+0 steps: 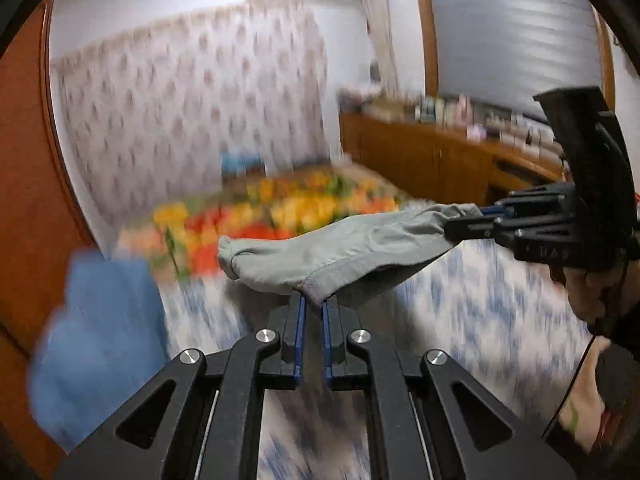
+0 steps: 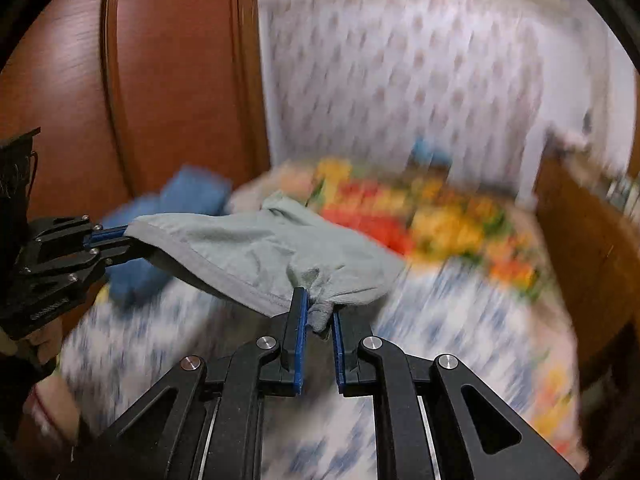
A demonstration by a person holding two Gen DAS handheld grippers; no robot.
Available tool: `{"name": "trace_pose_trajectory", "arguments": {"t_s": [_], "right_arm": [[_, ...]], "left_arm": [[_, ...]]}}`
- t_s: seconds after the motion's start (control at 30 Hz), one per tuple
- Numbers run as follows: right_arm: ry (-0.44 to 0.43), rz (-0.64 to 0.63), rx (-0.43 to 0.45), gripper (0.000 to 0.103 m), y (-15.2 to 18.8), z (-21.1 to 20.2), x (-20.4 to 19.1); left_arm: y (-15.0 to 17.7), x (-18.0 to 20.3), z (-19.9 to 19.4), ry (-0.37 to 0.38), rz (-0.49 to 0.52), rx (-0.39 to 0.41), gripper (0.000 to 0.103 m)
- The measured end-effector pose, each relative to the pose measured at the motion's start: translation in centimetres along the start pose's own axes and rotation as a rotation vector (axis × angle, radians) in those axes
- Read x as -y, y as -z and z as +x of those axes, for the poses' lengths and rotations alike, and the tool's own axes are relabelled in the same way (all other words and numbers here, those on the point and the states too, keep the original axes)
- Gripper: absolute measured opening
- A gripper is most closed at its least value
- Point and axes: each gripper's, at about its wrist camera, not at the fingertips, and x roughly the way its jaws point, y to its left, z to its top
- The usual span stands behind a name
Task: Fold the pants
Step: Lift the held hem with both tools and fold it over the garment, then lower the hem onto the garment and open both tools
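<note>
Grey pants (image 1: 340, 252) hang in the air above the bed, stretched between my two grippers. In the left wrist view my left gripper (image 1: 314, 300) is shut on one corner of the hem. At the right of that view my right gripper (image 1: 476, 216) pinches the other end. In the right wrist view the grey pants (image 2: 256, 252) spread from my right gripper (image 2: 319, 312), shut on a bunched corner, to my left gripper (image 2: 120, 236) at the left, shut on the far edge. The rest of the cloth sags between them.
Below lies a bed with a blue-and-white sheet (image 1: 480, 300) and a bright floral blanket (image 1: 256, 212) further back. Blue folded cloth (image 1: 104, 320) sits at the left. A wooden wardrobe (image 2: 160, 80) stands on the left, a wooden dresser (image 1: 440, 152) with bottles on the right.
</note>
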Motion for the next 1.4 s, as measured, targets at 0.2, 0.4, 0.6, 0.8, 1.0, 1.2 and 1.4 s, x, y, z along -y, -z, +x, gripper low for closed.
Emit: {"name": "trace_pose_trajectory", "arguments": {"t_s": [0.2, 0.4, 0.6, 0.8, 1.0, 1.2, 1.4], "right_arm": [[-0.065, 0.018, -0.131, 0.011, 6.2, 0.6, -2.6], [-0.079, -0.005, -0.147, 0.011, 6.9, -0.1, -3.5], [-0.086, -0.006, -0.152, 0.011, 9.3, 1.2, -4.4], [-0.088, 0.017, -0.146, 0.011, 11.5, 0.9, -4.8], [-0.1, 0.043, -0.16, 0.011, 13.2, 0.5, -5.2], [-0.093, 0.058, -0.178, 0.011, 14.3, 0.6, -5.2], [-0.077, 0.054, -0.182, 0.012, 14.3, 0.5, -5.4]], "left_arm": [[7.9, 1.9, -1.0, 0.046, -0.064, -0.081, 0.008], [9.3, 2.6, -2.4, 0.056, -0.087, -0.077, 0.008], [10.7, 2.3, -3.8, 0.062, -0.109, -0.074, 0.008], [11.8, 3.2, -5.0, 0.071, -0.11, -0.08, 0.008], [13.0, 3.8, -5.5, 0.081, -0.114, -0.106, 0.008], [13.8, 4.0, -5.0, 0.095, -0.128, -0.128, 0.008], [13.6, 4.0, -5.2, 0.096, -0.14, -0.126, 0.008]]}}
